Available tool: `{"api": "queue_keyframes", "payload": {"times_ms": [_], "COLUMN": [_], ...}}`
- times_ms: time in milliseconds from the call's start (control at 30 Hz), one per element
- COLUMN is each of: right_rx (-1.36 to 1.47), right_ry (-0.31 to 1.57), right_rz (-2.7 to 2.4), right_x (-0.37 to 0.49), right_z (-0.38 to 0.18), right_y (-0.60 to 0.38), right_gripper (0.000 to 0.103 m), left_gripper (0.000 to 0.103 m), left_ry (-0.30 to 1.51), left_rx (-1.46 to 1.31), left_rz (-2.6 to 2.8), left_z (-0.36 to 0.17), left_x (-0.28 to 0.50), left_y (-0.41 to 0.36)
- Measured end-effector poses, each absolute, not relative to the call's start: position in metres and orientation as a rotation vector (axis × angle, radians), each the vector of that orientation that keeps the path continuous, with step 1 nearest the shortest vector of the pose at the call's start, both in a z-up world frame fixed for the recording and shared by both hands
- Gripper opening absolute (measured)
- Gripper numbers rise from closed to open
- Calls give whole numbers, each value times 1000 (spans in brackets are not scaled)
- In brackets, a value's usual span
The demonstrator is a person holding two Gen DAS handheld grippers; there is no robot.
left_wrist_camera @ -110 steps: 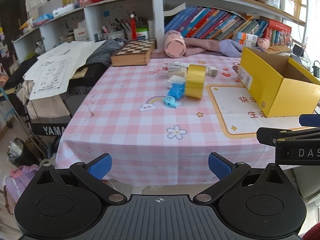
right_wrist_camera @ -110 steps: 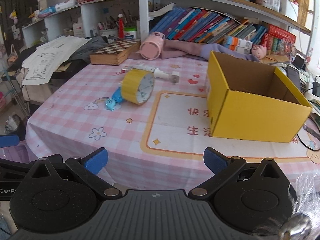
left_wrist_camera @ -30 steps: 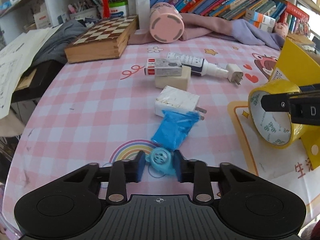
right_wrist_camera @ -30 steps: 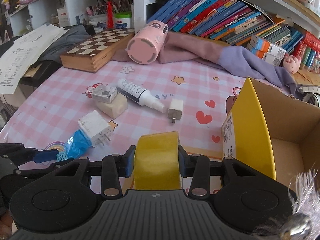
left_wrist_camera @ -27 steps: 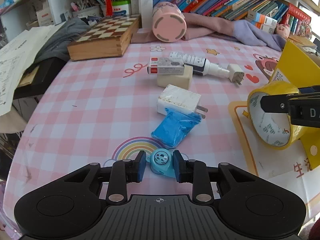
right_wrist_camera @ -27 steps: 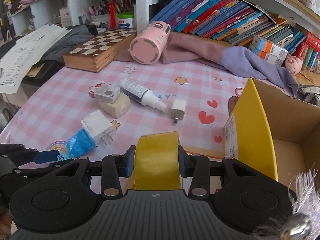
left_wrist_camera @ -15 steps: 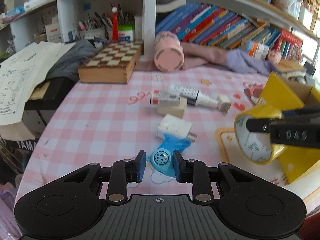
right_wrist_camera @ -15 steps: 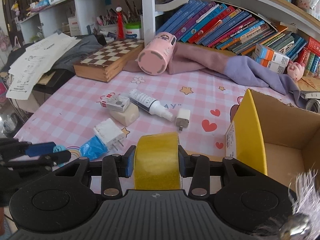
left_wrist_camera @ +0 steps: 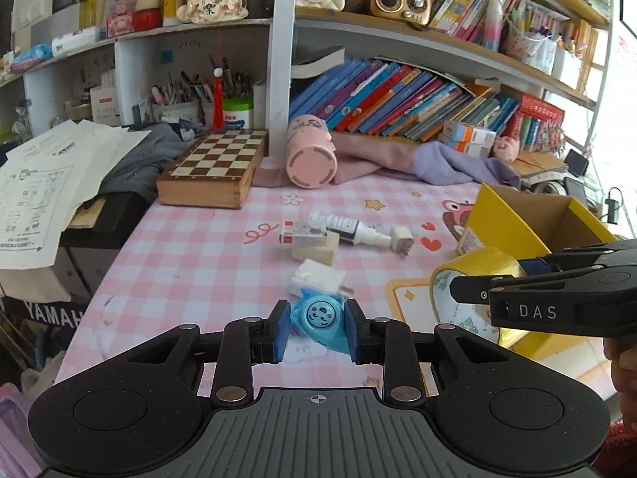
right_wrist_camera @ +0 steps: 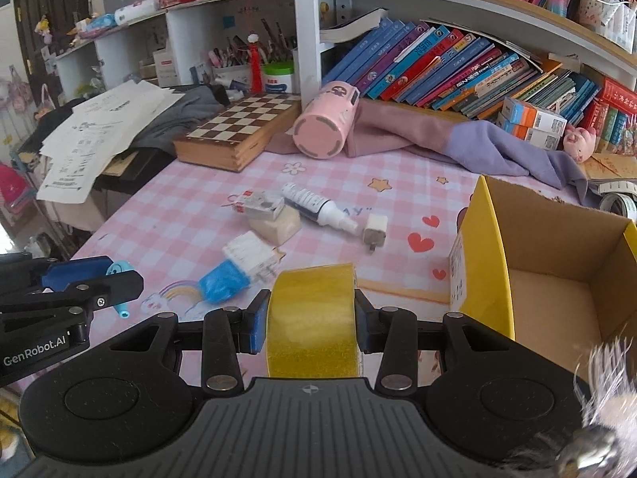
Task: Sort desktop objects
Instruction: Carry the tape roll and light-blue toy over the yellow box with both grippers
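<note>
My left gripper is shut on a small light-blue round toy with a face on it, held above the pink checked tablecloth. My right gripper is shut on a yellow tape roll, also lifted off the table. In the left wrist view the tape roll hangs at the right, beside the open yellow cardboard box. In the right wrist view the left gripper with the blue toy is at the far left. The box is to the right of the tape.
Loose on the cloth: a white charger on a blue packet, a spray bottle, a small white plug, a beige block with a small box on top. At the back lie a chessboard, a pink cup and cloth.
Both grippers have risen and drawn back from the table with their objects still held. The blue toy has left the cloth; the blue packet and charger stay behind.
</note>
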State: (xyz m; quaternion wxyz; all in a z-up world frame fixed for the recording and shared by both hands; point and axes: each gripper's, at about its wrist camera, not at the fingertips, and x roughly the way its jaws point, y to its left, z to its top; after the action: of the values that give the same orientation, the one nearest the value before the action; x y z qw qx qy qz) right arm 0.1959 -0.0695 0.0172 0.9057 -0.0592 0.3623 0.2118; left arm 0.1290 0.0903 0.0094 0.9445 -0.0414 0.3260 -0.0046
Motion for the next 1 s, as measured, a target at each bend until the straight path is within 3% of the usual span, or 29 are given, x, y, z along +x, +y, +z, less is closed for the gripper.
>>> {"api": "queue_keyframes", "payload": {"times_ms": [567, 1000], "right_rx": [-77, -16], "right_ry": [727, 748], "right_rz": [404, 277], "right_x": [97, 43], "right_z": [22, 19], "right_y": [-88, -133], "right_gripper": [39, 39], "left_gripper": [27, 27], "left_ry": [633, 629], "left_rx": [-80, -43], "left_rz": [-55, -186], "left_z": [16, 17], "left_x": [39, 13], "left_y": [75, 40]}}
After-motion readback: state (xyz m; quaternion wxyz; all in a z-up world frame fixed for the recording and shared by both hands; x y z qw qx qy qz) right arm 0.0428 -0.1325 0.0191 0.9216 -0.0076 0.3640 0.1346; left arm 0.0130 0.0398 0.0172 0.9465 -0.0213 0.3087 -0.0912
